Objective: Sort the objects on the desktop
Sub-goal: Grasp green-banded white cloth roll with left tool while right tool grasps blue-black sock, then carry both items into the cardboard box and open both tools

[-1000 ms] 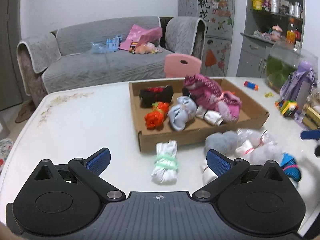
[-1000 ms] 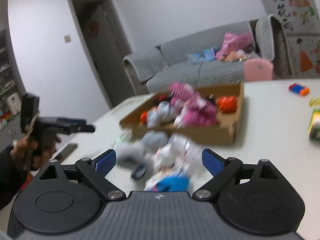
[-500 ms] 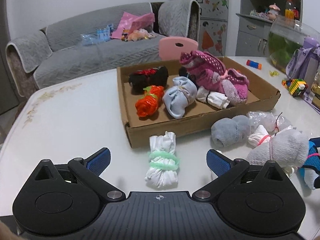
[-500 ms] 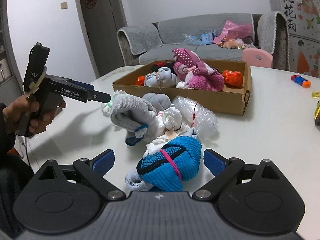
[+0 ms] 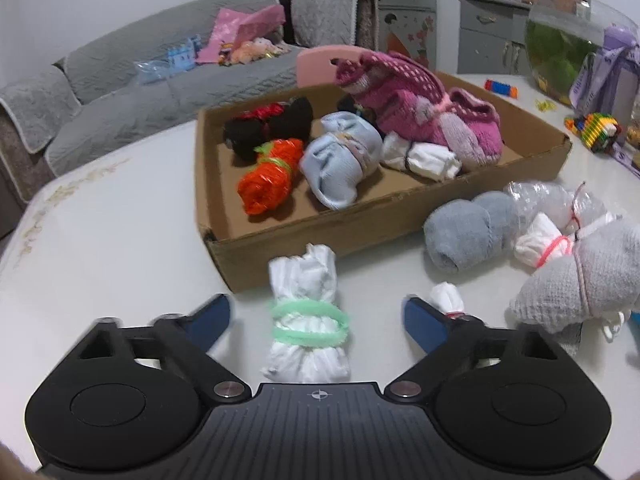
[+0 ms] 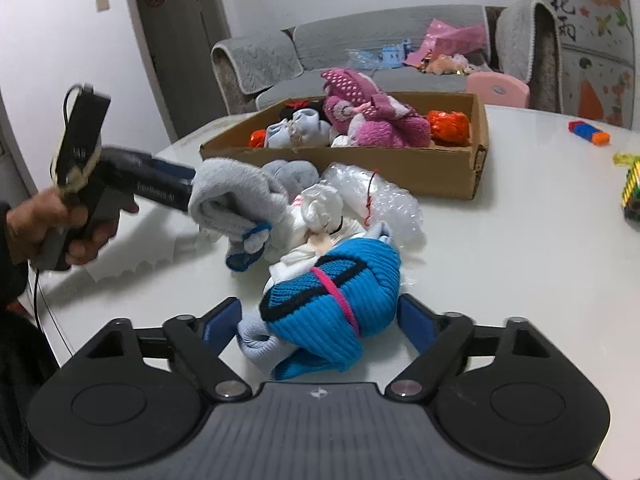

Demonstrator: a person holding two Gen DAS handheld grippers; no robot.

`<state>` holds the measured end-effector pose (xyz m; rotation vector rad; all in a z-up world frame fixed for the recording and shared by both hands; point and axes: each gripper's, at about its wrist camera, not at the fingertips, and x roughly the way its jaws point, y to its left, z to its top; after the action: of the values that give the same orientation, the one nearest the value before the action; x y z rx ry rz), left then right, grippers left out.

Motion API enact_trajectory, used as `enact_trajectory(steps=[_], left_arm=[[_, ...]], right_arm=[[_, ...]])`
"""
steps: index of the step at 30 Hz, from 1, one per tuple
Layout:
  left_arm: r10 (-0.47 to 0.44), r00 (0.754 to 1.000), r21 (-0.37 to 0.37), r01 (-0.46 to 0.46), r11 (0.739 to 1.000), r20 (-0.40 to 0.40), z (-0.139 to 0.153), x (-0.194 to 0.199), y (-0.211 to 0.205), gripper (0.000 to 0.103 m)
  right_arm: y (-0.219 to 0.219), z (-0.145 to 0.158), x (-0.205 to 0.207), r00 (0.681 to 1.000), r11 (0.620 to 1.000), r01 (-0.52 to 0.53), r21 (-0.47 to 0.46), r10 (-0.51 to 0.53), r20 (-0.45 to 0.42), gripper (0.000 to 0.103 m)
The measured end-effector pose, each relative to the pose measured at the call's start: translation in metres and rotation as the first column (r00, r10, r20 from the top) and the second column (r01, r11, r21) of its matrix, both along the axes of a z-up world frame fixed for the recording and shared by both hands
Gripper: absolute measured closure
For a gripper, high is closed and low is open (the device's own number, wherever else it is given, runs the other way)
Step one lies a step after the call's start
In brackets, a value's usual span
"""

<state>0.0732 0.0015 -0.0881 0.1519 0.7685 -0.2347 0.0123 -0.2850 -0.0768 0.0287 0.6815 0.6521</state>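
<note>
Closing left claw (image 5: 316,318) around white bundle (image 5: 306,316), right claw (image 6: 318,320) closing around blue sock roll (image 6: 336,300), contact unclear.

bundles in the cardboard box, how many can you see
5: a black one at the back left, an orange one in front of it, a light blue one in the middle, a white one beside it, a pink knit one behind. Others may be hidden.

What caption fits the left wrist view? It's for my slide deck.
Left gripper closing around a white bundle tied with a green band, in front of the cardboard box of bundles.
</note>
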Motion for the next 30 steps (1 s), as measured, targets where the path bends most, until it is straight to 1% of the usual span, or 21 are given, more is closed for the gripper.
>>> enact_trajectory(steps=[1,2,4,7,10,14,18,23,30], left_arm=[[0.009,1.0,-0.047,-0.009,0.999,-0.011,0.002,0.001,0.004,0.055],[0.024,0.999,-0.067,-0.026,0.997,-0.021,0.004,0.002,0.006,0.069],[0.027,0.999,-0.072,-0.03,0.997,-0.035,0.005,0.0,0.007,0.069],[0.012,1.0,-0.045,-0.014,0.999,-0.028,0.005,-0.011,0.002,0.07],[0.009,1.0,-0.048,-0.011,0.999,-0.022,0.009,-0.022,0.001,0.07],[0.023,1.0,-0.043,-0.023,0.999,-0.003,0.02,-0.04,0.001,0.07],[0.036,0.999,-0.034,-0.035,0.999,0.027,0.036,-0.062,0.001,0.07],[0.036,0.996,-0.032,-0.033,0.999,0.079,0.063,-0.087,0.0,0.07],[0.026,0.991,0.006,-0.027,1.0,0.133,0.094,-0.097,-0.012,0.07]], right_arm=[[-0.002,0.0,-0.001,1.0,1.0,0.002,0.004,-0.002,-0.004,0.033],[-0.003,0.001,-0.002,1.0,1.0,0.004,0.01,-0.004,-0.008,0.036],[-0.007,0.003,-0.006,1.0,1.0,0.005,0.023,-0.005,-0.003,0.038],[-0.012,0.007,-0.011,1.0,0.999,0.006,0.033,-0.006,0.005,0.038],[-0.022,0.01,-0.012,1.0,0.997,0.02,0.074,-0.02,-0.005,0.039],[-0.034,0.014,-0.01,0.999,0.993,0.045,0.109,-0.043,-0.018,0.039],[-0.044,0.018,-0.01,0.998,0.987,0.065,0.146,-0.062,-0.021,0.039],[-0.055,0.029,-0.015,0.996,0.983,0.087,0.163,-0.089,0.001,0.039],[-0.074,0.053,-0.012,0.99,0.976,0.119,0.182,-0.13,0.054,0.039]])
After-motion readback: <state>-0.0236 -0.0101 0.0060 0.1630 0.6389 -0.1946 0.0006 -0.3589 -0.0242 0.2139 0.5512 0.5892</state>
